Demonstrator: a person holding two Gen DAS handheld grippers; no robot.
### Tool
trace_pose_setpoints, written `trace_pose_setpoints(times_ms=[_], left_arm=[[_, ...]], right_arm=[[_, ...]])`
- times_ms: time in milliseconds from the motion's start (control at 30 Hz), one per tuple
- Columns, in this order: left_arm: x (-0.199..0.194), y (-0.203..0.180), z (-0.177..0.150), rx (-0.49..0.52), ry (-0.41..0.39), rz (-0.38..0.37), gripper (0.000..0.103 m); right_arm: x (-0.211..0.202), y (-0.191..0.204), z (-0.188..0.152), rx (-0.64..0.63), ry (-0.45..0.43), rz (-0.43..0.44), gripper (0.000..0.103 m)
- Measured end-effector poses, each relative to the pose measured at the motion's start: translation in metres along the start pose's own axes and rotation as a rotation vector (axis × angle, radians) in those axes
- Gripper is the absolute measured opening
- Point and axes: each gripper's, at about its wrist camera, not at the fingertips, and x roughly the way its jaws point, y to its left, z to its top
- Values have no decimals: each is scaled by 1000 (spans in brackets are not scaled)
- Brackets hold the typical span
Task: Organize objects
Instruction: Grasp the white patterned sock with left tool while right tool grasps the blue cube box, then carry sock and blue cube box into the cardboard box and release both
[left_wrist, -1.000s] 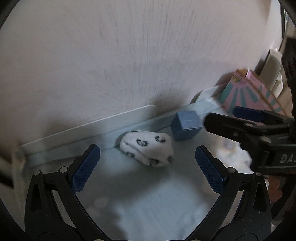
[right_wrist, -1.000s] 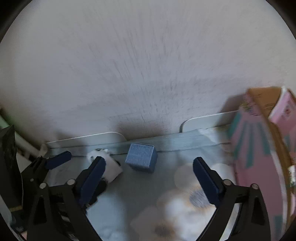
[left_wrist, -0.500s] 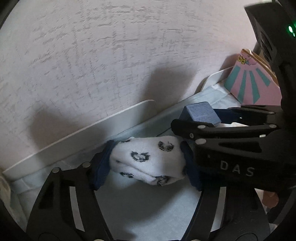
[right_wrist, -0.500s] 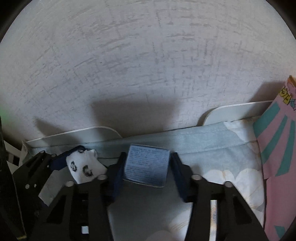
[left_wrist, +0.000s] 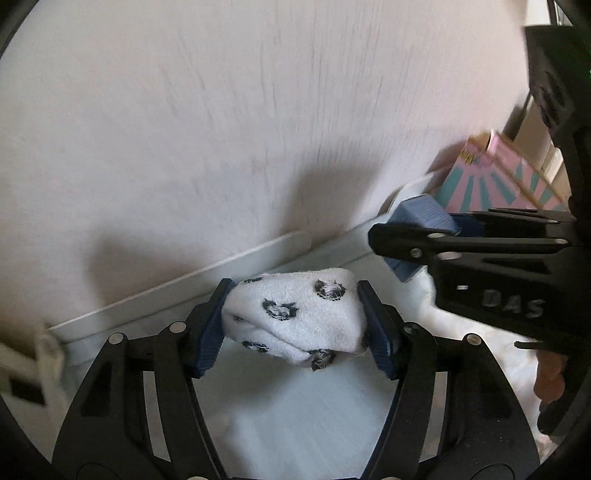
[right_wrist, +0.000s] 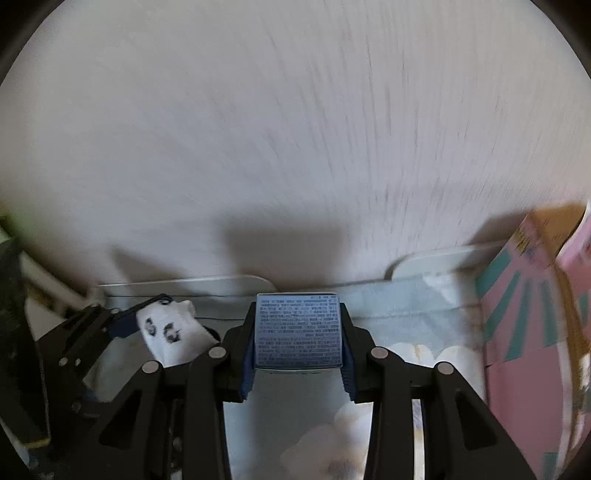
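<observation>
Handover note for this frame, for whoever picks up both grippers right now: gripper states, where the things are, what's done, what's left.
Left gripper: shut on the rolled white sock with dark spots, pads pressing both ends.
Right gripper: shut on the small blue cardboard box with fine print, squarely between the pads.
Both things appear lifted off the pale floral bedsheet, near the wall. A pink and teal striped carton stands to the right.
Done: both picked up.
Left: carry each to its place and release. No destination shows in either view; the carton is probably not it.
</observation>
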Motion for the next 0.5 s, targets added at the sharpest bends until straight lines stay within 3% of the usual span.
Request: trace_pose_setpoints(times_ms=[233,267,500], left_arm=[[-78,-12,13,-89,-69,76,63],[-87,-13,15,-108,-75,86,63],[-141,-38,4,-259,-115,142,63]], right_arm=[[-91,9,-7,-108,-69,31,34],[-86,18,4,-117,-71,31,34],[-128,7,-27,-152,-62,59,34]])
